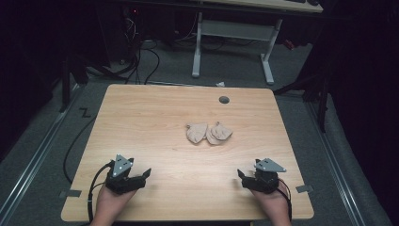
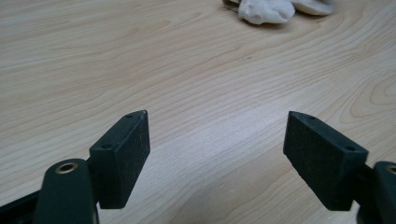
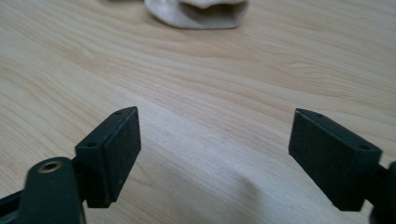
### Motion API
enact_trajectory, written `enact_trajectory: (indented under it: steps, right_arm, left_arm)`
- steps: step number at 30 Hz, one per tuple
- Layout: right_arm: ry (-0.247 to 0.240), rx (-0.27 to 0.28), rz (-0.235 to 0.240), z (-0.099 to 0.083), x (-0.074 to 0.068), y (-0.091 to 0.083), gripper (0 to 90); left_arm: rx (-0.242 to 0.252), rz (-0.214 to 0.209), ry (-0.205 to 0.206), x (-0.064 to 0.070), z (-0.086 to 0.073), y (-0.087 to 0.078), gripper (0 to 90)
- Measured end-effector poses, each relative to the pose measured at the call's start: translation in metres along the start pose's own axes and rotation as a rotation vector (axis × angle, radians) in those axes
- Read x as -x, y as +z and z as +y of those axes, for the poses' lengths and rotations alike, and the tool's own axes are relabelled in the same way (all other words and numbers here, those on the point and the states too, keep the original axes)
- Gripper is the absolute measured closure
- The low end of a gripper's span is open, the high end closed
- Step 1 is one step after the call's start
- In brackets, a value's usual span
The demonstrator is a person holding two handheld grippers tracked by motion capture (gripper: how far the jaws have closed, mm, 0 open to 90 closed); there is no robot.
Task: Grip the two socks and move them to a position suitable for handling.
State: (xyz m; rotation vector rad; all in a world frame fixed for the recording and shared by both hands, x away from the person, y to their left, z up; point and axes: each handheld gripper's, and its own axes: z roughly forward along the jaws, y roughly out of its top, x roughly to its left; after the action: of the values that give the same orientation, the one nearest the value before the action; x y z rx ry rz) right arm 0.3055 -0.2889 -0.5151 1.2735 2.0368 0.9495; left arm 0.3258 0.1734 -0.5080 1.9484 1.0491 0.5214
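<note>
Two crumpled beige cloth pieces point(image 1: 208, 133) touching mid-table on pale grained wood point(image 1: 155, 117). Left gripper point(image 1: 142, 176) and right gripper point(image 1: 241, 176) wide open, empty, well apart.

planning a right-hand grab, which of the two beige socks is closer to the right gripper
The right sock, lying beside the left sock mid-table. It sits on the side of the right gripper; the left one lies farther toward the left gripper.
</note>
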Motion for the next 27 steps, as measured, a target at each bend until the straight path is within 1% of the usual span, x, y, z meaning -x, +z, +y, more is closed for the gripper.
enact_trajectory:
  steps: [1,2,4,5,6,7,8,9,10,11,12,13,14,15,16,17,18,19,20,22,23,24,25,27]
  right_arm:
    - [0.007,0.013,0.001,-0.001,0.002,-0.003,22.5]
    - [0.007,0.013,0.001,-0.001,0.002,-0.003,22.5]
    - [0.019,0.029,0.001,-0.001,0.004,-0.006,25.5]
    - [0.030,0.044,0.005,-0.003,0.005,-0.009,27.7]
    - [0.030,0.044,0.005,-0.003,0.005,-0.009,30.2]
    - [0.042,0.061,0.021,-0.006,0.004,-0.013,33.9]
    - [0.042,0.061,0.021,-0.006,0.004,-0.013,33.9]
    - [0.040,0.063,0.025,-0.008,0.003,-0.014,36.9]
    - [0.033,0.071,0.026,-0.010,0.002,-0.015,39.8]
    - [0.031,0.083,0.023,-0.011,0.001,-0.015,42.0]
    - [0.031,0.083,0.023,-0.011,0.001,-0.015,42.0]
    - [0.021,0.088,0.009,-0.006,0.001,-0.013,45.3]
    - [0.021,0.088,0.009,-0.006,0.001,-0.013,45.3]
    - [0.008,0.090,0.005,-0.003,0.001,-0.012,47.0]
    - [-0.006,0.097,-0.002,0.001,0.000,-0.012,48.8]
    - [-0.052,0.125,-0.013,0.009,-0.002,-0.014,52.2]
    - [-0.062,0.131,-0.021,0.011,-0.004,-0.016,52.6]
    - [-0.062,0.131,-0.021,0.011,-0.004,-0.016,52.6]
    - [-0.063,0.131,-0.025,0.011,-0.007,-0.016,53.5]
    - [-0.043,0.120,-0.008,0.012,-0.012,-0.014,53.5]
    - [-0.070,0.110,0.001,0.013,-0.018,-0.012,53.8]
    - [-0.070,0.110,0.001,0.013,-0.018,-0.012,53.8]
    - [-0.076,0.101,0.002,0.015,-0.021,-0.010,53.8]
    - [-0.070,0.092,0.011,0.020,-0.021,-0.005,54.2]
  left_arm:
    - [-0.001,0.001,0.004,0.000,0.000,0.001,23.3]
    - [-0.001,0.001,0.004,0.000,0.000,0.001,23.4]
    - [0.002,0.001,-0.008,0.000,0.000,0.003,23.9]
    - [0.010,0.001,-0.018,-0.001,0.001,0.004,24.0]
    - [0.019,0.003,-0.021,-0.001,0.002,0.003,24.0]
    - [0.038,0.009,-0.027,-0.001,0.003,0.001,25.1]
    - [0.038,0.009,-0.027,-0.001,0.003,0.001,25.3]
    - [0.047,0.014,-0.025,-0.001,0.003,0.000,25.3]
    - [0.061,0.028,-0.016,-0.001,0.003,-0.002,26.0]
    - [0.072,0.041,-0.024,-0.002,0.004,-0.003,28.2]
    - [0.072,0.041,-0.024,-0.002,0.004,-0.003,28.7]
    - [0.051,0.040,-0.007,-0.001,0.008,-0.004,28.7]
    - [0.051,0.040,-0.007,-0.001,0.008,-0.004,28.7]
    - [0.037,0.037,0.017,0.000,0.010,-0.007,28.7]
    - [0.027,0.031,0.032,0.000,0.013,-0.009,28.9]
    - [0.010,-0.007,0.020,0.001,0.017,-0.016,28.9]
    - [0.006,-0.031,0.000,0.001,0.016,-0.018,29.0]
    - [0.006,-0.031,0.000,0.001,0.016,-0.018,29.7]
    - [0.007,-0.049,-0.015,0.000,0.013,-0.020,29.7]
    - [0.002,-0.062,-0.017,-0.001,0.007,-0.018,30.3]
    - [-0.010,-0.091,-0.027,-0.004,0.005,-0.014,31.7]
    - [-0.010,-0.091,-0.027,-0.004,0.005,-0.014,31.8]
    - [-0.006,-0.102,-0.028,-0.005,0.006,-0.011,31.8]
    - [0.005,-0.105,-0.007,-0.004,0.008,-0.008,33.4]
